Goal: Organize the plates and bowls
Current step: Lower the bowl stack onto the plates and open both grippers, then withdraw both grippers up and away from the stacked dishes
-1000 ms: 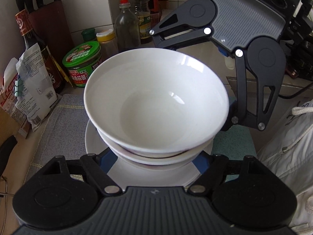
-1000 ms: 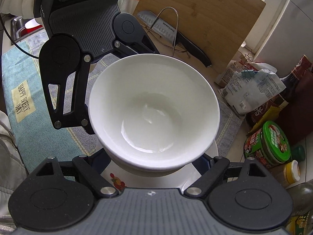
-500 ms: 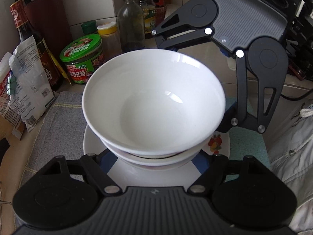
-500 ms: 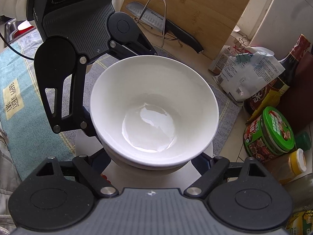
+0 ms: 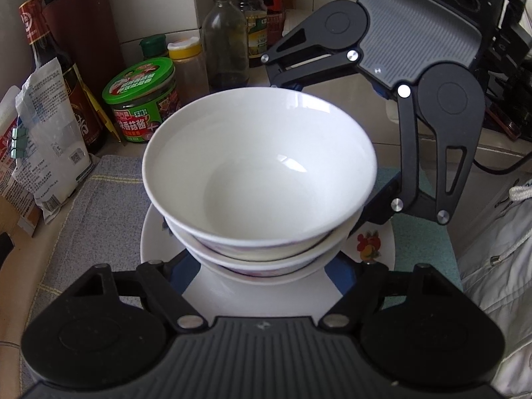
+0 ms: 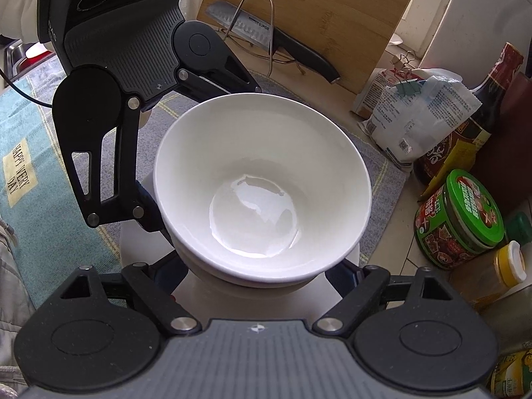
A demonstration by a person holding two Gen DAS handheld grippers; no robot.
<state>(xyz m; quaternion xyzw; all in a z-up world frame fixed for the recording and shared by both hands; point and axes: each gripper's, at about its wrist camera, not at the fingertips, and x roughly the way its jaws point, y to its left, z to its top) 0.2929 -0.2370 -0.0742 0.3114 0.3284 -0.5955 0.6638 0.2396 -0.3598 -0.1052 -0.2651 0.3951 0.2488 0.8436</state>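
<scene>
A stack of white bowls (image 5: 259, 173) sits on a white plate (image 5: 266, 296) with a small fruit picture near its rim. It also shows in the right wrist view (image 6: 262, 183). My left gripper (image 5: 262, 266) is at the near side of the stack, its blue-padded fingers (image 5: 181, 272) spread wide around the lower bowl. My right gripper (image 6: 262, 272) does the same from the opposite side, fingers (image 6: 173, 272) spread around the stack's base. The bowls hide both sets of fingertips. Whether the pads touch the bowls or the plate is hidden.
A grey mat (image 5: 89, 206) lies under the plate, a teal towel (image 6: 30, 166) beside it. A green-lidded jar (image 5: 143, 99), sauce bottles (image 5: 226, 36), a knife block (image 5: 83, 33) and packets (image 5: 46, 133) stand close behind. A cutting board (image 6: 316, 10) and knife (image 6: 276, 43) stand at the back.
Both grippers and the stack have moved together towards the jars and bottles. The plate's fruit picture has come into view. The fingers' spread has not changed.
</scene>
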